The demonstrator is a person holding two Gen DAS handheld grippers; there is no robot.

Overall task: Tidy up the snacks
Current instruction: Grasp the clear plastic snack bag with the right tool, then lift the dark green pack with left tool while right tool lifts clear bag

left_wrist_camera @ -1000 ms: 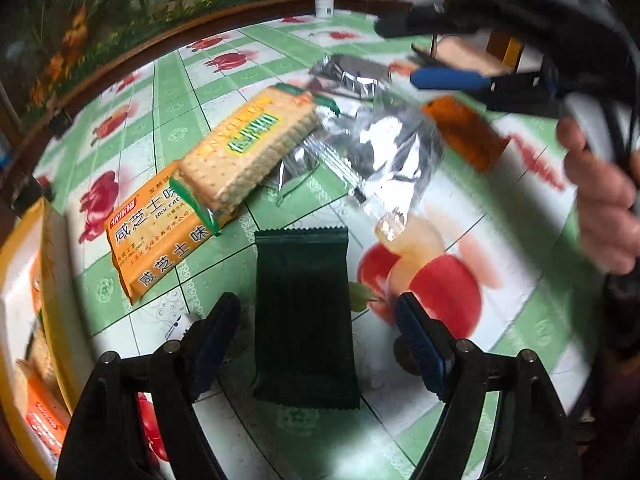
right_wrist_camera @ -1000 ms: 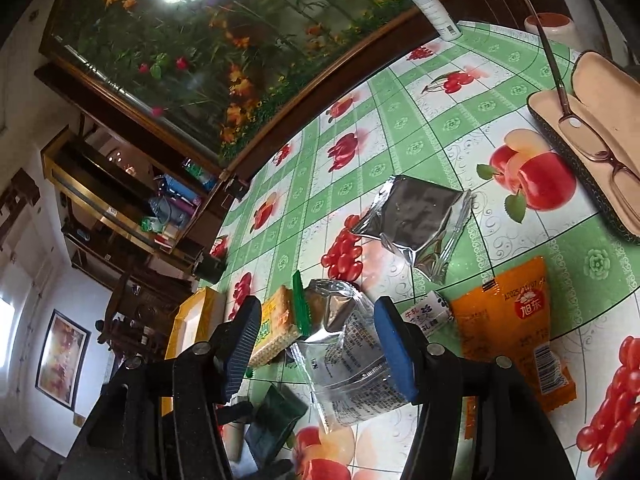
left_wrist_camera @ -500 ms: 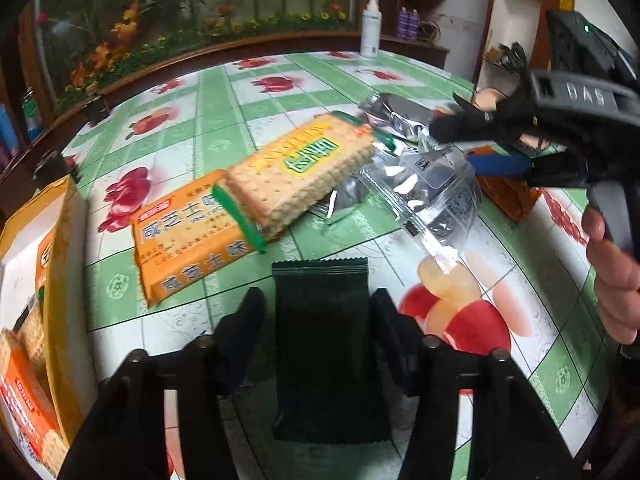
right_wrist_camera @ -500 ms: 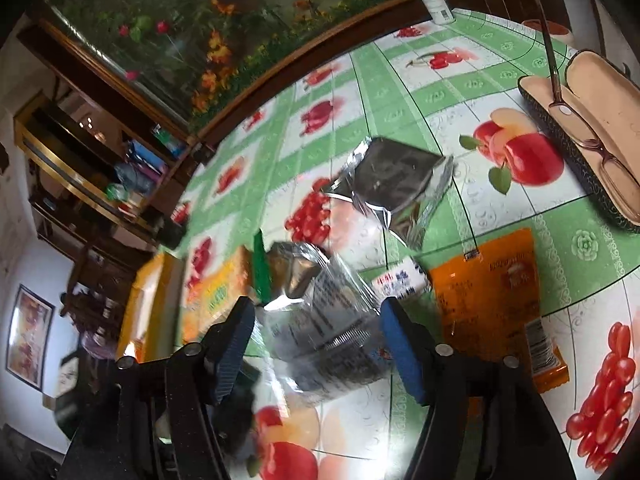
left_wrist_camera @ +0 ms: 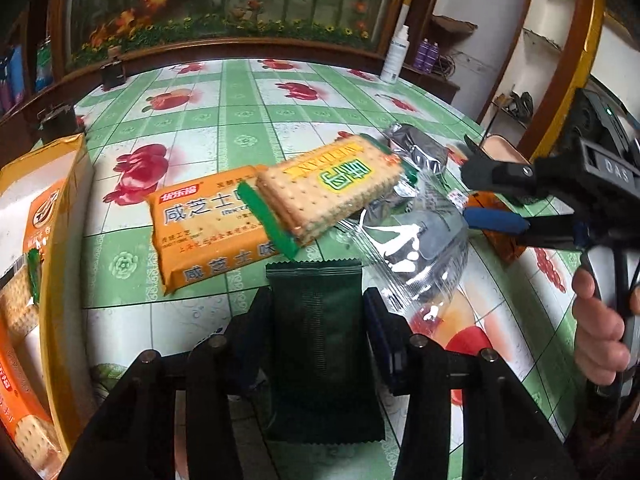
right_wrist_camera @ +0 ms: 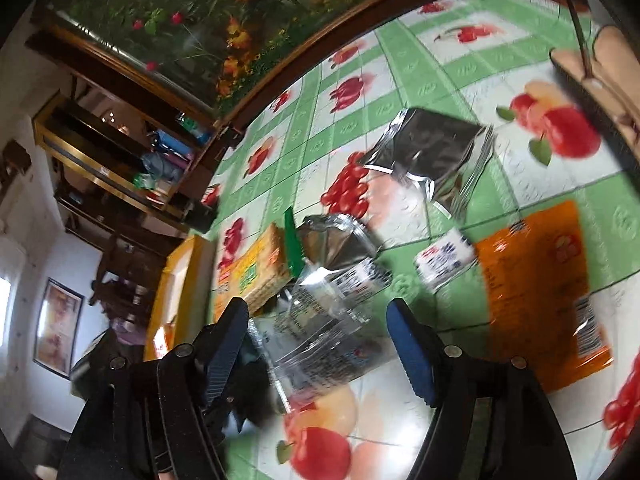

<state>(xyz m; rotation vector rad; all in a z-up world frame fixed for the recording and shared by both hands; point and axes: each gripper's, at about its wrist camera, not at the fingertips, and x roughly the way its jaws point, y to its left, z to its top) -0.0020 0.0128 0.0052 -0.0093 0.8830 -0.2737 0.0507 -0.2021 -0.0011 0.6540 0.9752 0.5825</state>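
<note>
A dark green snack packet [left_wrist_camera: 320, 340] lies flat on the fruit-print tablecloth. My left gripper [left_wrist_camera: 318, 300] is closing on it, one pad against each long edge. Behind it a cracker pack with green ends [left_wrist_camera: 332, 188] leans on an orange cracker pack [left_wrist_camera: 208, 232]. A clear crinkly packet [right_wrist_camera: 320, 332] lies between the fingers of my right gripper [right_wrist_camera: 316, 320], whose jaws are opening and do not press on it. The left wrist view shows the right gripper [left_wrist_camera: 474, 190] over that clear packet [left_wrist_camera: 416, 248], held by a person's hand [left_wrist_camera: 600, 336].
A yellow box [left_wrist_camera: 60, 280] holding cracker packs stands at the left. A silver foil packet [right_wrist_camera: 432, 156], a small white packet [right_wrist_camera: 444, 256] and an orange packet [right_wrist_camera: 536, 292] lie to the right. A glasses case [right_wrist_camera: 600, 76] and a white bottle [left_wrist_camera: 394, 60] stand farther back.
My left gripper's jaws have come in from wide apart onto the dark green packet's edges, and the wrist has rolled. My right gripper's jaws have spread wider around the clear packet.
</note>
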